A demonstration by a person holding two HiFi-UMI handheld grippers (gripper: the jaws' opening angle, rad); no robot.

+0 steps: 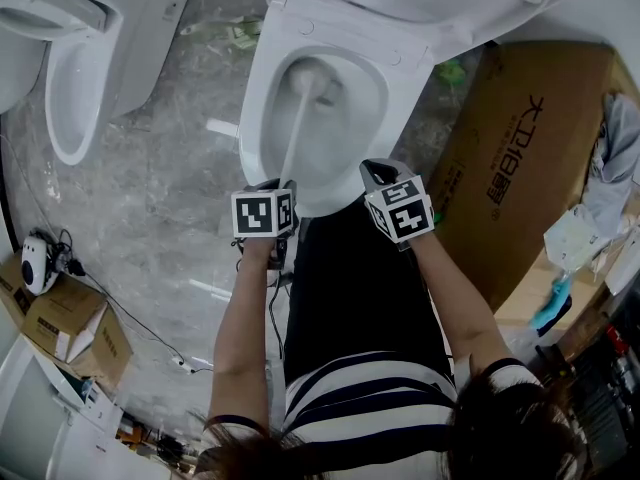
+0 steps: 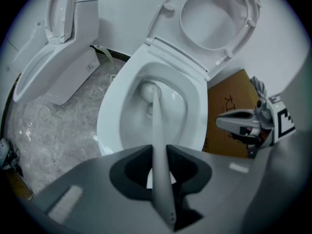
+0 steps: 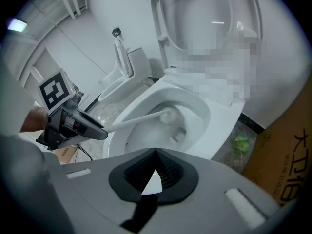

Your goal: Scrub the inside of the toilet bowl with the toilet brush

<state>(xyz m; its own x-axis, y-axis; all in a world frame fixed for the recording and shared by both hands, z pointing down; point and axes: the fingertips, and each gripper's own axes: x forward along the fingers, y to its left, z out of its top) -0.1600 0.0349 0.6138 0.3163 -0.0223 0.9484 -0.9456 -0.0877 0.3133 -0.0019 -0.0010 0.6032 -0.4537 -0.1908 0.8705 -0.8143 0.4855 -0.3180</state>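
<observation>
A white toilet bowl (image 1: 268, 88) with its seat and lid raised stands in front of me. My left gripper (image 1: 277, 190) is shut on the white handle of the toilet brush (image 1: 298, 128), which slants down into the bowl. The brush head (image 2: 147, 90) rests low inside the bowl near the drain; the right gripper view shows the brush head (image 3: 169, 115) there too. My right gripper (image 1: 372, 176) hovers over the bowl's near rim, jaws shut with nothing between them. In the left gripper view the brush handle (image 2: 158, 145) runs between the closed jaws.
A second white toilet (image 1: 85, 58) stands at the left on the plastic-covered grey floor (image 1: 170, 218). A large brown cardboard box (image 1: 520, 158) lies right of the bowl. Small boxes (image 1: 70, 323) and cables sit at the lower left, clutter at the far right.
</observation>
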